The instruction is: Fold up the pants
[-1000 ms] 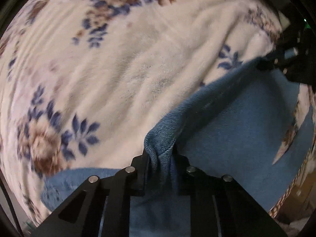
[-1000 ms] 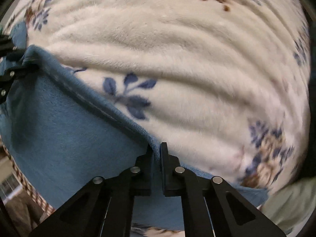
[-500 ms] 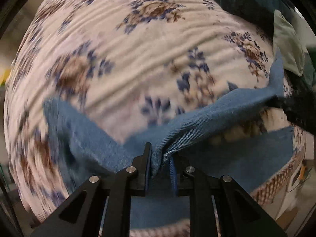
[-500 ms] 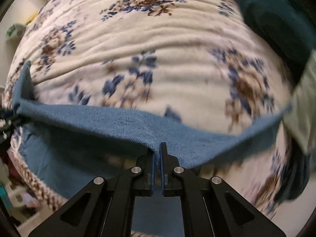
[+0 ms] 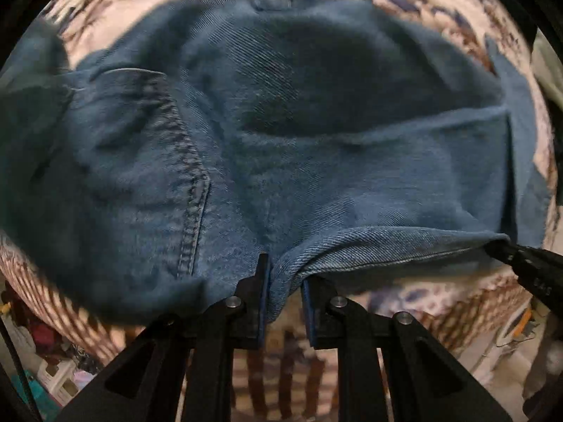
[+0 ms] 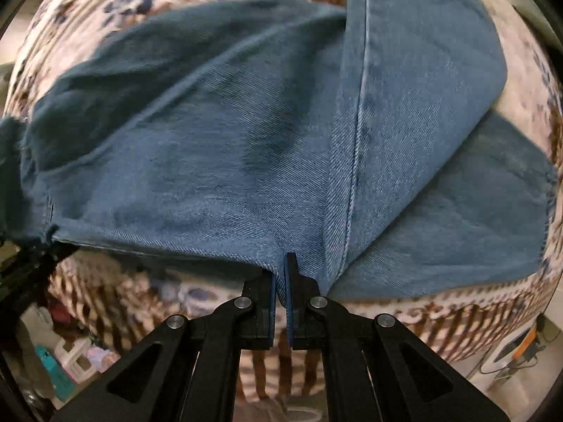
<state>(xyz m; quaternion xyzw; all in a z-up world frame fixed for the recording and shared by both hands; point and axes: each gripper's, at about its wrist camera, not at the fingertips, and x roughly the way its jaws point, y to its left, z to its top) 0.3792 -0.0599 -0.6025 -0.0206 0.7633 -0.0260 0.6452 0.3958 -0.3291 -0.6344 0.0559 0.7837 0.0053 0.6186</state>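
Observation:
The blue denim pants (image 5: 281, 147) lie spread over the floral blanket (image 5: 457, 10), filling most of both views. My left gripper (image 5: 284, 274) is shut on a bunched edge of the denim at the near side of the bed. My right gripper (image 6: 280, 270) is shut on the same edge further along, next to a long stitched seam (image 6: 355, 161). The edge (image 5: 387, 249) runs taut between the two grippers. The right gripper's tip shows at the right of the left wrist view (image 5: 527, 270); the left gripper shows at the left of the right wrist view (image 6: 28, 263).
The blanket's brown patterned border (image 6: 440, 313) hangs over the near bed edge. Below it the floor holds clutter: a white plastic stool (image 6: 77, 355) and a teal object (image 6: 49, 362) at the left, cables and an orange item (image 6: 520, 348) at the right.
Both grippers have carried the held denim edge back toward the near bed edge and tilted down. The pants now cover most of the blanket, where before mostly blanket showed.

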